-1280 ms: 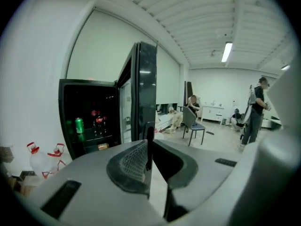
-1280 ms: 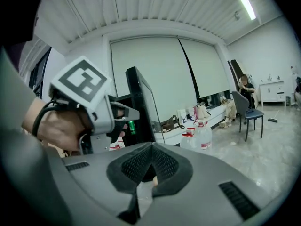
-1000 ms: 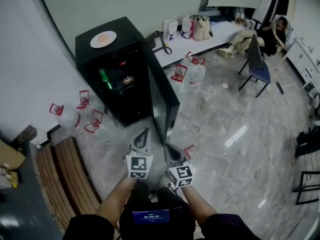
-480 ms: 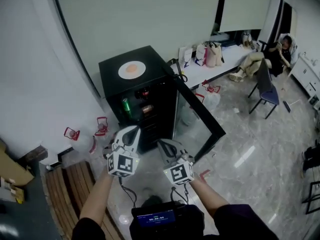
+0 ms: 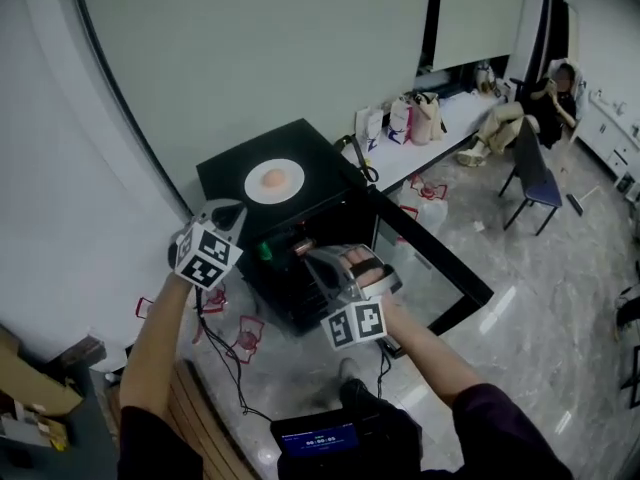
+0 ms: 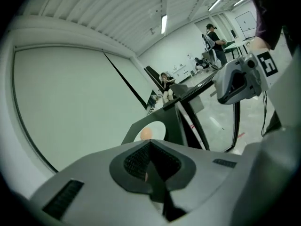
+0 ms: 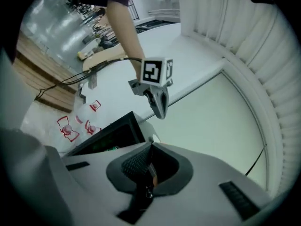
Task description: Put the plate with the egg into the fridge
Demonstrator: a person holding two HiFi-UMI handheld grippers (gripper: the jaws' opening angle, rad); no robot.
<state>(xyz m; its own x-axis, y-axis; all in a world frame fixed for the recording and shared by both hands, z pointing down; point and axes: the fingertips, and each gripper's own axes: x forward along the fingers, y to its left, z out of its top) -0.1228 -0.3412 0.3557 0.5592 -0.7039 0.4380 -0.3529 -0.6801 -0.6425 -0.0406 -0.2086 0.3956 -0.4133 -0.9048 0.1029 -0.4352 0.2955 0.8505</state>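
Black fridge (image 5: pixel 232 164) against the pale wall, its glass door (image 5: pixel 430 268) swung wide open toward the room. On its top sits the white plate (image 5: pixel 292 186) with the egg (image 5: pixel 272 178) at its middle, nothing touching either.

I have the left gripper (image 5: pixel 230 211) raised off the fridge's front-left corner, near the plate but apart from it. In the left gripper view its jaws are pressed together with nothing between them, and the plate (image 6: pixel 157 128) and egg (image 6: pixel 146 133) show just past the tips.

The right gripper (image 5: pixel 315 260) is lower, in front of the open compartment, between the fridge body and the door. Its own view shows the jaws closed tight and empty too, with the left gripper (image 7: pixel 160 109) hanging above.

Inside the fridge I can make out a green can (image 5: pixel 266 252). Water jugs with red handles (image 5: pixel 247 336) stand on the floor by the fridge. Farther back, bags (image 5: pixel 415 118) sit on a white table (image 5: pixel 455 116), and a person (image 5: pixel 540 88) sits beyond it.
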